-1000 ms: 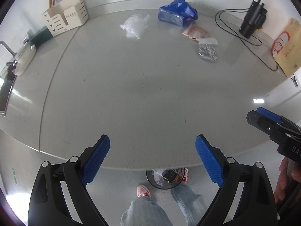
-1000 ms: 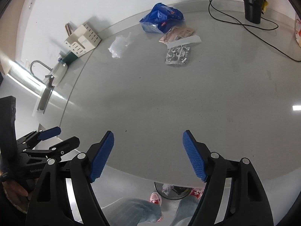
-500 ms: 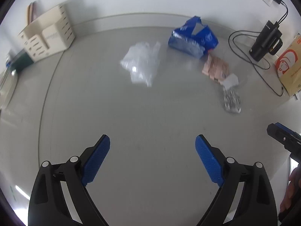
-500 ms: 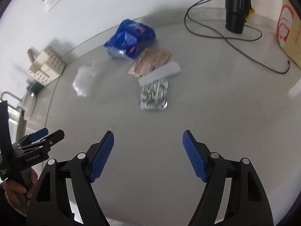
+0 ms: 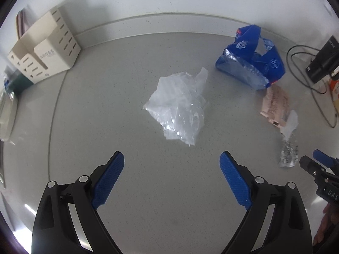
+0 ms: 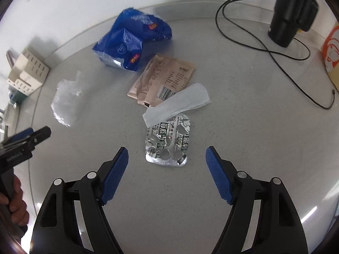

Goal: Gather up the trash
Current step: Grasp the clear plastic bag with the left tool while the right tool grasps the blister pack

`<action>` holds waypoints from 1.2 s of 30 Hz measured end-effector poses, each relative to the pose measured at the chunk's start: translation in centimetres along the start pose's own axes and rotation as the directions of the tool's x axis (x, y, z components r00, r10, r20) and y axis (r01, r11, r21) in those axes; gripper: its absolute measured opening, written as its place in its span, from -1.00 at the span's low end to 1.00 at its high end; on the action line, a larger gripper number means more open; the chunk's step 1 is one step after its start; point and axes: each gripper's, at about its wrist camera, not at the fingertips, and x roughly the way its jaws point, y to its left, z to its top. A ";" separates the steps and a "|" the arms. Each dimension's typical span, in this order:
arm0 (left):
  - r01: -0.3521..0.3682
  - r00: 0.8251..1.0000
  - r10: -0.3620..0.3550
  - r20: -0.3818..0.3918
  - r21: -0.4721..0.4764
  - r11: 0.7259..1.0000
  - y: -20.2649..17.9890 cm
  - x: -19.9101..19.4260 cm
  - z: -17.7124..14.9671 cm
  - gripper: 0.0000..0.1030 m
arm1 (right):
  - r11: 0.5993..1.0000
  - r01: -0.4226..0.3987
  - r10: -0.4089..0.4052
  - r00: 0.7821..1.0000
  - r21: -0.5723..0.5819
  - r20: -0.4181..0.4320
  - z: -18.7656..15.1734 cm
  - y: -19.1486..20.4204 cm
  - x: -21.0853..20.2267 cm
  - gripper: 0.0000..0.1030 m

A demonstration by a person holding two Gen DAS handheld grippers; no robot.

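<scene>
Trash lies on the grey counter. A crumpled clear plastic bag (image 5: 180, 105) lies just ahead of my open, empty left gripper (image 5: 172, 180); it also shows in the right wrist view (image 6: 65, 99). A silver pill blister pack (image 6: 167, 140) lies just ahead of my open, empty right gripper (image 6: 167, 173). A white strip (image 6: 177, 104) overlaps its far end. Beige sachets (image 6: 163, 80) and a blue foil bag (image 6: 131, 40) lie farther back. The blue bag (image 5: 250, 59) and sachets (image 5: 275, 103) sit to the right in the left wrist view.
A cream slotted organizer (image 5: 42, 50) stands at the back left by the wall. A black device (image 6: 292, 12) with a trailing cable (image 6: 275, 57) sits at the back right, beside an orange and white package (image 6: 330, 55). A sink edge (image 5: 5, 114) is at the far left.
Both grippers have moved forward over the counter toward the trash, which now looks much larger and closer. The floor bin and counter edge have left view. Both stay open.
</scene>
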 end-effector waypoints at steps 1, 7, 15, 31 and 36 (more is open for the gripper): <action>-0.003 1.000 0.003 -0.009 0.007 1.000 -0.2 0.4 0.5 0.75 | 1.000 0.020 -0.020 1.000 -0.004 -0.011 0.1 0.1 0.6 0.46; -0.025 1.000 0.026 -0.010 0.050 0.998 -1.2 2.2 3.2 0.76 | 0.997 0.073 -0.073 0.996 -0.006 -0.059 0.2 0.3 2.8 0.47; 0.010 0.997 -0.005 -0.080 0.054 0.999 -1.1 5.0 3.3 0.34 | 0.994 0.096 -0.099 0.993 -0.042 -0.059 -0.2 0.8 4.1 0.43; 0.082 0.996 -0.080 -0.038 0.055 0.995 0.8 3.1 2.1 -0.48 | 0.999 0.017 -0.017 1.000 0.037 -0.001 -1.8 -2.5 1.3 0.03; 0.123 0.992 -0.122 -0.017 0.050 0.991 0.1 1.8 1.3 -0.53 | 0.998 -0.011 0.009 1.000 0.060 0.020 -2.4 -4.7 -0.4 0.03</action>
